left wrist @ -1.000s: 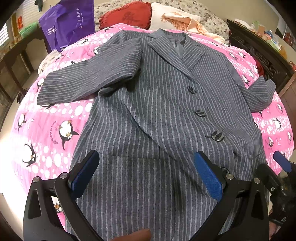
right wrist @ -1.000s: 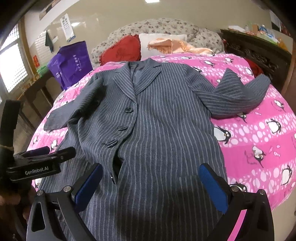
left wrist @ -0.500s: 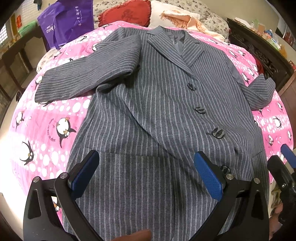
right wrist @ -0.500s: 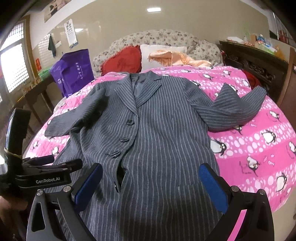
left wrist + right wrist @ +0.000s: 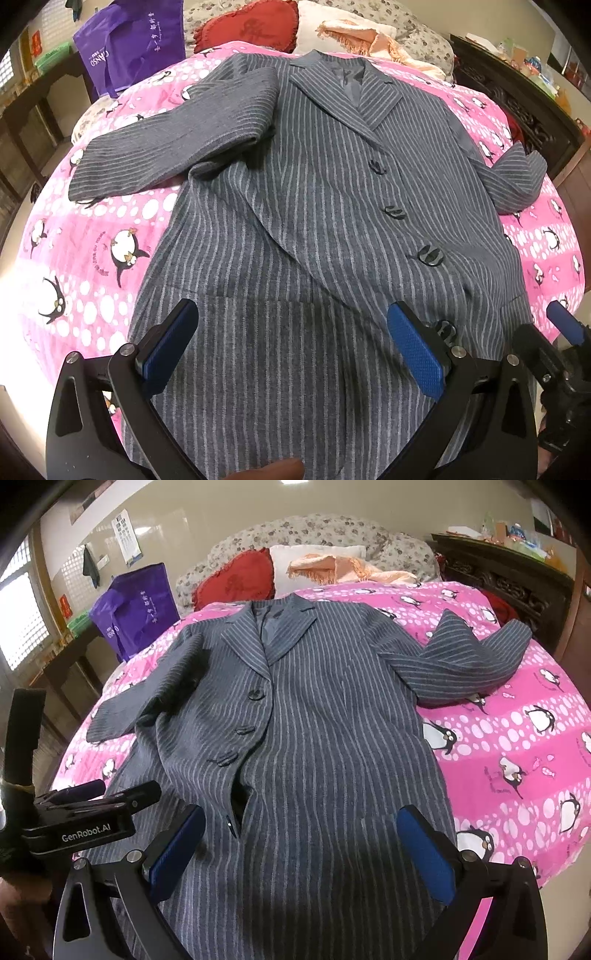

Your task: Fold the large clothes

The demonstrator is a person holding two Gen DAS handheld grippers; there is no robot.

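A long grey pinstriped coat point(image 5: 325, 206) lies buttoned, front up, on the pink penguin bedspread point(image 5: 92, 240), collar at the far end; it also shows in the right wrist view point(image 5: 314, 731). Its left sleeve point(image 5: 170, 147) lies out to the left, its right sleeve point(image 5: 469, 664) is bent on the right. My left gripper point(image 5: 291, 350) is open and empty above the coat's lower left part. My right gripper point(image 5: 303, 849) is open and empty above the lower right part. The coat's hem is hidden below both views.
A purple bag point(image 5: 136, 613), a red cushion point(image 5: 236, 579), a white pillow and a peach scarf point(image 5: 343, 566) sit at the head of the bed. Dark wooden furniture point(image 5: 506, 576) stands on the right, a table point(image 5: 40, 92) on the left.
Both grippers have drawn back a little toward the foot of the bed and tilted up, so more of the room shows. Both stay open. The coat has not moved.
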